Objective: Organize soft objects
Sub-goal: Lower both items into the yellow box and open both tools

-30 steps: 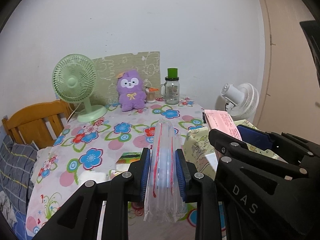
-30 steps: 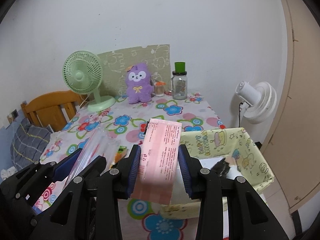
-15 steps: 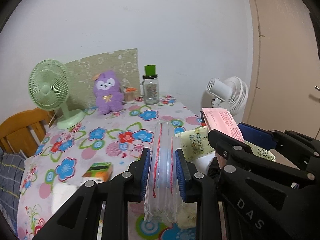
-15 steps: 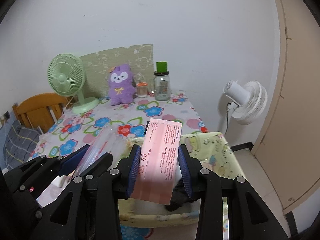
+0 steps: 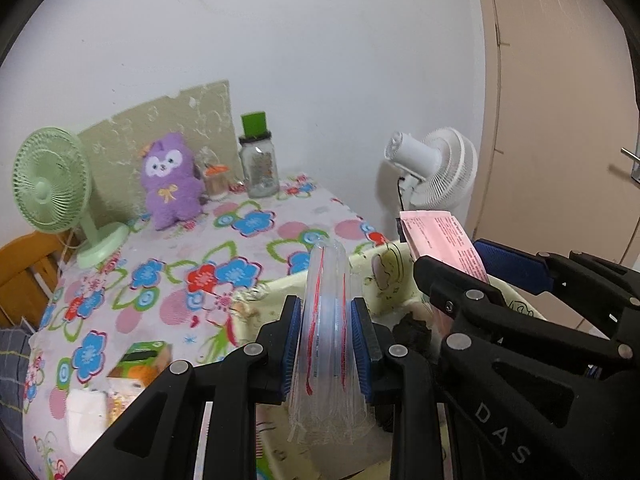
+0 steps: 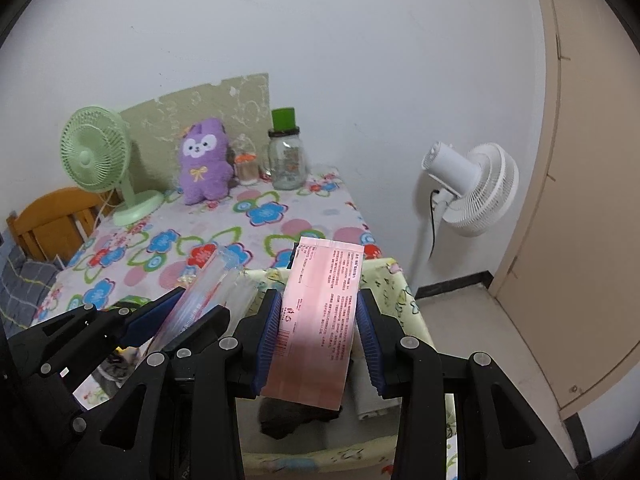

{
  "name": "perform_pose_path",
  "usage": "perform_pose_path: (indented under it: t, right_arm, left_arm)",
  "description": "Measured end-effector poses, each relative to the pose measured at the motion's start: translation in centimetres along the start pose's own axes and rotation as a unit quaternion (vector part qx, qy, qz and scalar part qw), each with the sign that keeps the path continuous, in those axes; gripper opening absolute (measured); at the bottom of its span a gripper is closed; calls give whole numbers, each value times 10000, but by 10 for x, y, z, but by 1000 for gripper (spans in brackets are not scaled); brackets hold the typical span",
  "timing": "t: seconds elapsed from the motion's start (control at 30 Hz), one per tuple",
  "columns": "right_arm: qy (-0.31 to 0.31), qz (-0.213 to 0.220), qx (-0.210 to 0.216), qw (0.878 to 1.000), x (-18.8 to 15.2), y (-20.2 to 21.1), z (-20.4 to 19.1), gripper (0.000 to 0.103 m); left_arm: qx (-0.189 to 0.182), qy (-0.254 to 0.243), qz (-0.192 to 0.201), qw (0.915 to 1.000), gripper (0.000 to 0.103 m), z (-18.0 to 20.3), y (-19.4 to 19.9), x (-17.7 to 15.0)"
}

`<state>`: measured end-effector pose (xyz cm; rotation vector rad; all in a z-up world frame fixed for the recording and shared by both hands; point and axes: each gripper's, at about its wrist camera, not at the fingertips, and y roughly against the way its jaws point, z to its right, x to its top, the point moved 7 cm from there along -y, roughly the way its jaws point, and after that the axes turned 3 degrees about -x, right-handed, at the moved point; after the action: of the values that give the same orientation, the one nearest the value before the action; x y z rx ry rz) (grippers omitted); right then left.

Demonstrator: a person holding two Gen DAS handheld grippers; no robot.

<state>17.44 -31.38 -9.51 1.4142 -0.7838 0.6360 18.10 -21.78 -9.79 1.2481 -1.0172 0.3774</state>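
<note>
My left gripper (image 5: 326, 312) is shut on a clear plastic zip bag pack with red lines (image 5: 327, 320), held upright above the near wall of a yellow patterned fabric bin (image 5: 372, 264). My right gripper (image 6: 318, 312) is shut on a pink printed packet (image 6: 320, 320), held over the same bin (image 6: 404, 292). The clear pack also shows in the right wrist view (image 6: 200, 300), and the pink packet in the left wrist view (image 5: 444, 240). Dark cloth (image 6: 288, 416) and a white folded item (image 6: 368, 400) lie inside the bin.
A floral tablecloth table (image 5: 180, 264) carries a green desk fan (image 5: 52, 192), a purple plush (image 5: 170, 180), a green-lidded jar (image 5: 259, 168), a small orange-lidded bottle (image 5: 216, 180), a green-orange box (image 5: 140, 360) and a white pad (image 5: 86, 412). A white floor fan (image 6: 472, 188) stands right; a wooden chair (image 6: 52, 216) left.
Both grippers have moved right and forward with their packs, from over the table to above the yellow bin. Their grips have not changed.
</note>
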Motion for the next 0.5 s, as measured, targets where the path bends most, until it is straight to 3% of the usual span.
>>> perform_pose_path:
  t: [0.1, 0.23, 0.27, 0.33, 0.43, 0.5]
  right_arm:
    - [-39, -112, -7, 9999, -4, -10, 6, 42]
    - [-98, -183, 26, 9998, -6, -19, 11, 42]
    - [-117, -187, 46, 9997, -7, -21, 12, 42]
    - [-159, -205, 47, 9997, -7, -25, 14, 42]
    - [-234, -229, 142, 9994, -8, -28, 15, 42]
    - [-224, -224, 190, 9993, -7, -29, 14, 45]
  left_arm:
    - [-79, -26, -149, 9999, 26, 5, -12, -2]
    - [-82, -53, -294, 9995, 43, 9, -20, -4]
    - [-117, -67, -298, 9995, 53, 11, -21, -4]
    - [-145, -102, -329, 9993, 64, 12, -21, -5]
    - [-158, -196, -328, 9991, 77, 16, -19, -4]
    - [-158, -194, -316, 9992, 78, 16, -19, -4]
